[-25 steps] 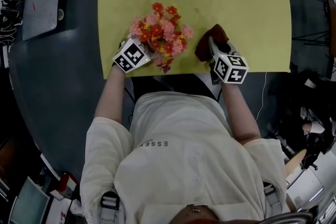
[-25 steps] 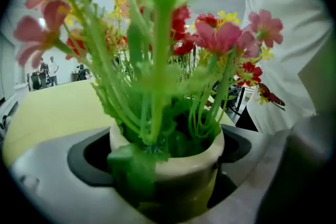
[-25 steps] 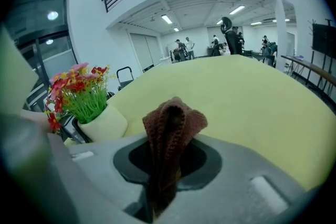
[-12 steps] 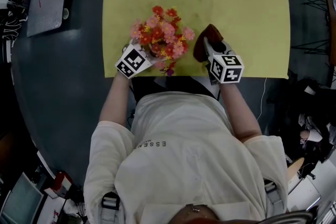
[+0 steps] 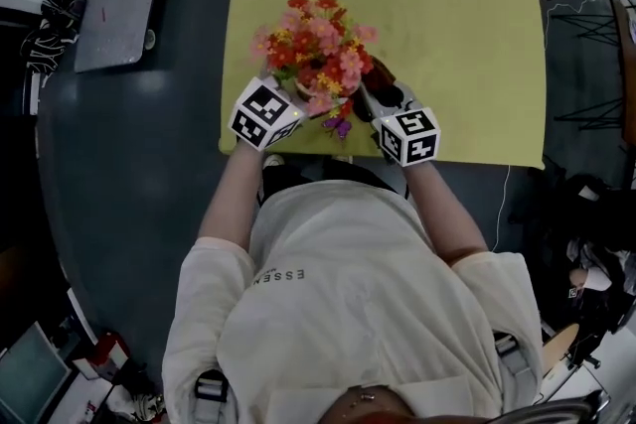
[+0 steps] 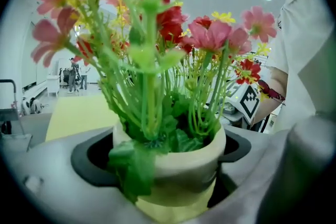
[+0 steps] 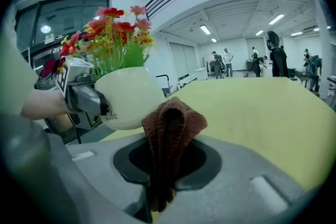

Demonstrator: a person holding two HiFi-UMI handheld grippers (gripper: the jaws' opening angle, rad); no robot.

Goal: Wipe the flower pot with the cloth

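Both grippers held pot (image 6: pixel 181 168) and cloth (image 7: pixel 170 123)
Left gripper (image 6: pixel 167 159) clamped the pot, right gripper (image 7: pixel 165 162) pinched the cloth; hard rubbing could twist the pot loose.

flower pot (image 7: pixel 128 99): cream, smooth, slight sheen; glazed or plastic, can't tell.
cloth (image 7: pixel 170 128): brown knit, coarse, matt.
flowers (image 6: pixel 157 60): stems look plastic, slightly glossy; petals matt.
table top (image 5: pixel 447 15): yellow, matt, smooth.
right gripper (image 7: pixel 160 191) body: grey, matt, plastic-looking.
left gripper (image 6: pixel 173 181) body: same grey matt finish.
shirt (image 5: pixel 338 293): off-white cloth, matt.
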